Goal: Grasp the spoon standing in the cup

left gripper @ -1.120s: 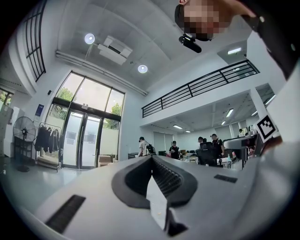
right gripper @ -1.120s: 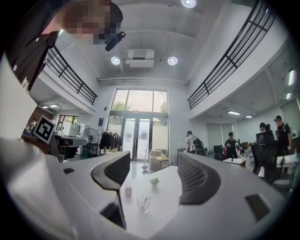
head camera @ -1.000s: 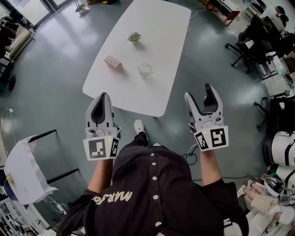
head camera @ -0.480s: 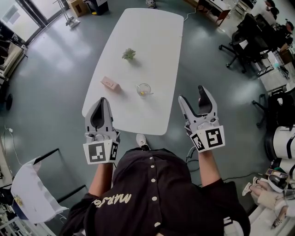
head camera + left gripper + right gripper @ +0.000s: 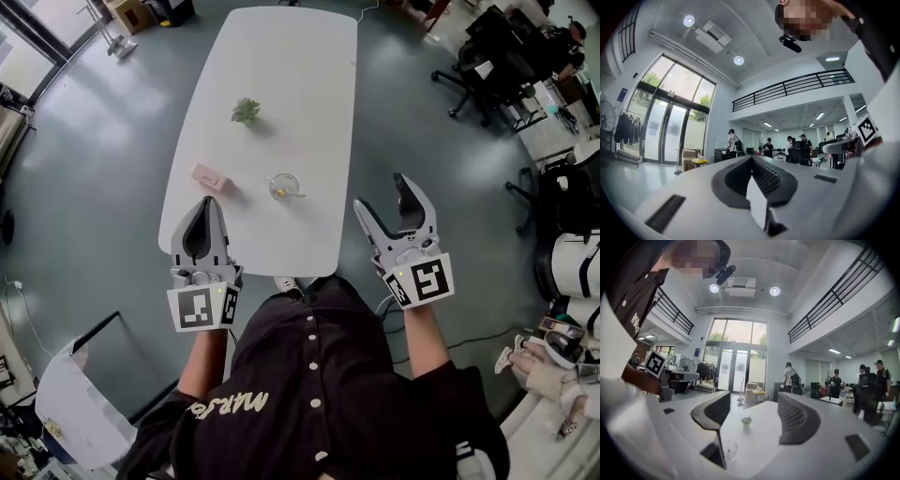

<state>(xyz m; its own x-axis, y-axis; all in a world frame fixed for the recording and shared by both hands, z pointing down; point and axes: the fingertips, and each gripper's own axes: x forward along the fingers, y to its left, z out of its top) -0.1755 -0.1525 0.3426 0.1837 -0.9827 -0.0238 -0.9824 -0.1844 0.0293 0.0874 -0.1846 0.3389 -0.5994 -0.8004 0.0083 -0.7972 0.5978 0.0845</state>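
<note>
Bright, even daylight pours through tall windows [image 5: 738,357], helped by round ceiling lamps [image 5: 774,290]. The white worktop [image 5: 281,112] shows only faint, short shadows. Both gripper views bulge and darken at the corners — nearest parts blur.

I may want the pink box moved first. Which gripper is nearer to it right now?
Left. The left gripper hovers just short of the pink box at the near end of the table; the right gripper is off past the cup, by its right edge.
</note>
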